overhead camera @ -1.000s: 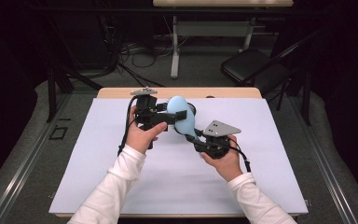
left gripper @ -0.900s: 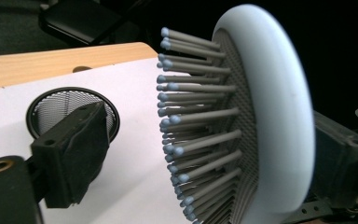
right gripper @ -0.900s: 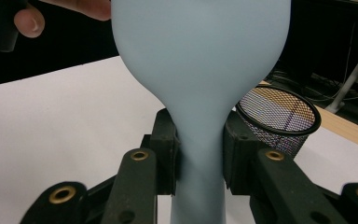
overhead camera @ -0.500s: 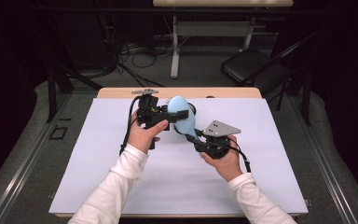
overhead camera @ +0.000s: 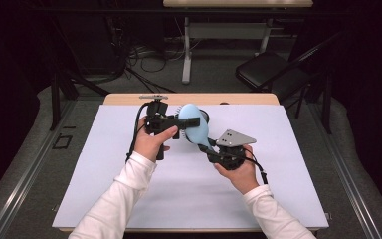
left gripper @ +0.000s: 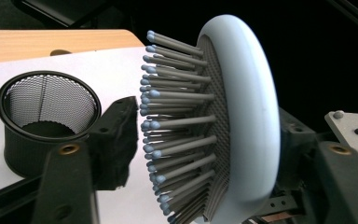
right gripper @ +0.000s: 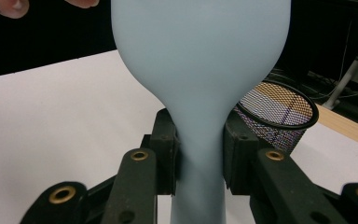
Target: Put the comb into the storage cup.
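A dark room with cables, a folding chair and table legs is lying behind the white-covered worktop (overhead camera: 129, 199) in the high view, where the left gripper (overhead camera: 186, 123), upper centre, has just been closing its fingers on the head of the pale blue hairbrush (overhead camera: 193, 127), while the right gripper (overhead camera: 202, 147) just below it is clamping the handle; the mesh cup (overhead camera: 205, 115) is peeking out behind the brush head. In the left gripper view the brush (left gripper: 242, 121) is standing on edge at centre, bristles pointing left; one finger (left gripper: 116, 140) is sitting just off the bristle tips and the other is behind the back, so the fingers are narrowing around the head and I cannot tell whether they are pressing yet. The cup (left gripper: 46, 116), at left, is standing upright and holding nothing. In the right gripper view the fingers (right gripper: 168, 149) are squeezing the brush neck (right gripper: 200, 140) firmly, with the cup (right gripper: 279, 116) at right. For a clean handover, I judge the left should be seating squarely across head and back before the right is letting go.
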`<control>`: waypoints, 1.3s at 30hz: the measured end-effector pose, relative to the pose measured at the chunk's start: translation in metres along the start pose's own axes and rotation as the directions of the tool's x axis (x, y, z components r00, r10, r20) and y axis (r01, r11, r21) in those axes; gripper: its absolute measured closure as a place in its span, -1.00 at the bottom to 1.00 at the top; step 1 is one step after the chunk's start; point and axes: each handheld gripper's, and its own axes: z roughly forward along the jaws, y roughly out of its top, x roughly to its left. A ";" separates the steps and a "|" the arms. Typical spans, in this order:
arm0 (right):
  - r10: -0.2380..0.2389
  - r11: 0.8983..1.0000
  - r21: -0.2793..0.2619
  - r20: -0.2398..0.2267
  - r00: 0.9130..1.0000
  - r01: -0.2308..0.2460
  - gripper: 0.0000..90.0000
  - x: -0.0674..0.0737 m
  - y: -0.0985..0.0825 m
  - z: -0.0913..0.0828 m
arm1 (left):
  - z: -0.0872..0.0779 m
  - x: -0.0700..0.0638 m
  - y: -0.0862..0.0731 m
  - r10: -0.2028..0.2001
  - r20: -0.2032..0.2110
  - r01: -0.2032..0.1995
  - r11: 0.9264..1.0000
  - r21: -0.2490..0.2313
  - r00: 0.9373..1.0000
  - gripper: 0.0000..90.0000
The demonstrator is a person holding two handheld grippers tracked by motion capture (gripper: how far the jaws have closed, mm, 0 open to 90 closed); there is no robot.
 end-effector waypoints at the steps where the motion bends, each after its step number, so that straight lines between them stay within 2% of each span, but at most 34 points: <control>1: -0.003 1.000 0.002 0.001 1.000 0.003 0.55 0.000 0.000 0.000 | 0.000 0.000 0.000 0.003 0.007 -0.003 1.000 0.004 1.000 -0.15; 5: -0.001 1.000 0.006 0.002 1.000 0.001 0.55 0.000 -0.001 0.000 | 0.000 -0.002 0.001 0.010 -0.009 -0.009 1.000 0.016 1.000 -0.13; 7: -0.004 1.000 0.005 0.002 1.000 0.004 0.55 0.000 -0.001 0.001 | 0.000 -0.002 0.001 0.008 -0.001 -0.008 1.000 0.018 1.000 -0.09; 13: -0.008 1.000 0.006 0.002 1.000 0.008 0.55 0.001 -0.002 0.001 | -0.001 0.000 0.002 -0.012 0.000 0.012 1.000 0.015 1.000 -0.08; 15: -0.009 1.000 0.008 0.001 1.000 0.009 0.55 0.001 -0.002 0.001 | -0.002 0.001 0.002 -0.031 0.010 0.031 0.999 0.013 0.999 -0.08; 20: -0.012 1.000 0.009 0.000 1.000 0.012 0.55 0.001 -0.003 0.002 | -0.002 0.002 0.002 -0.043 0.015 0.042 0.999 0.025 0.999 -0.06; 29: -0.014 1.000 0.009 -0.003 1.000 0.014 0.55 0.001 -0.004 0.003 | -0.004 0.005 0.002 -0.078 0.035 0.078 0.997 0.018 0.996 -0.06; 36: -0.014 1.000 0.010 -0.004 1.000 0.014 0.55 0.001 -0.004 0.003 | -0.005 0.006 0.002 -0.075 0.035 0.075 0.997 0.022 0.997 -0.04; 39: -0.014 1.000 0.010 -0.004 1.000 0.014 0.55 0.001 -0.004 0.003 | -0.004 0.006 0.002 -0.087 0.034 0.086 0.996 0.022 0.996 0.01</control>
